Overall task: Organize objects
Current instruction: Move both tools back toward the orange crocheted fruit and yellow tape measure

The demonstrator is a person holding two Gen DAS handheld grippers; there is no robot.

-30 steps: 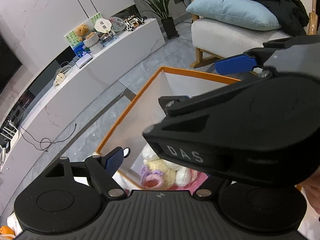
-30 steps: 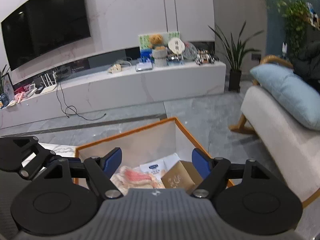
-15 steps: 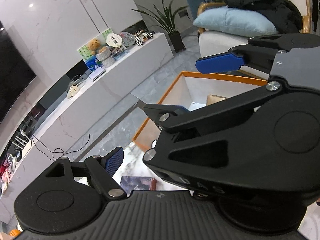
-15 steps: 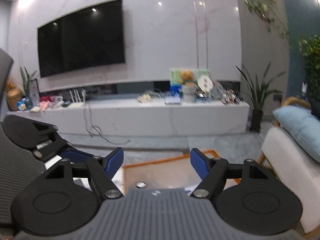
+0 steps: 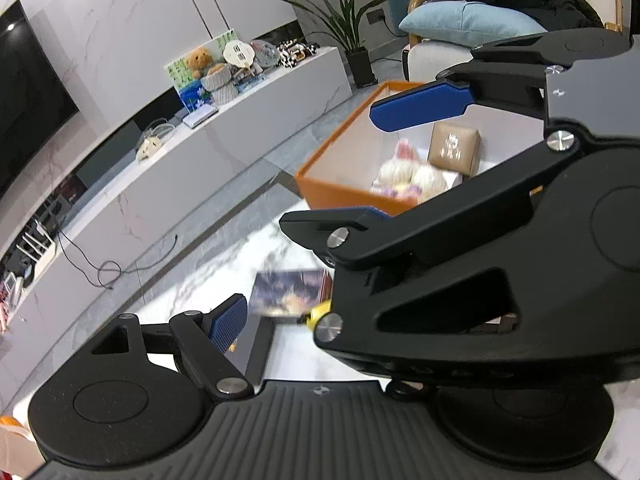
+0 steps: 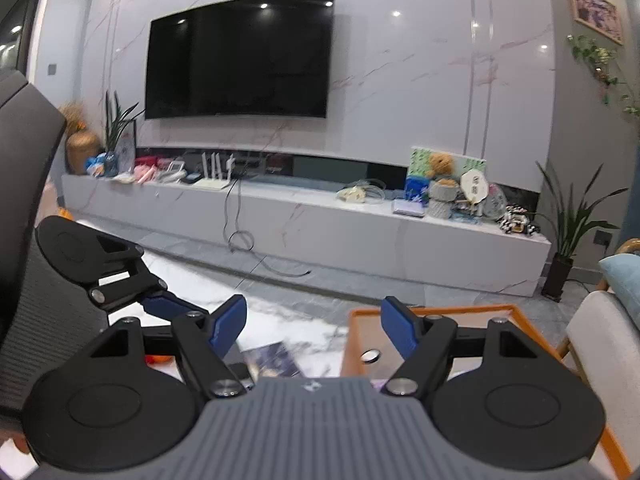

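Left wrist view is showing the right gripper [image 5: 372,160] crossing in front, jaws apart and empty; the left gripper's [image 5: 296,316] own right finger is lying hidden behind it, so I cannot tell its jaw state; the orange box [image 5: 336,194] is sitting on the marble table [image 5: 208,276], holding a plush [image 5: 408,174] and brown carton [image 5: 454,150]; a booklet [image 5: 288,292] is lying on the table near the box.

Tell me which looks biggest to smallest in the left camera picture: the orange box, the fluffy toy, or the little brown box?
1. orange box: clearly largest.
2. fluffy toy, lying inside it.
3. little brown box, also inside, slightly smaller than the toy; the gap is small, so that ranking is unsure.
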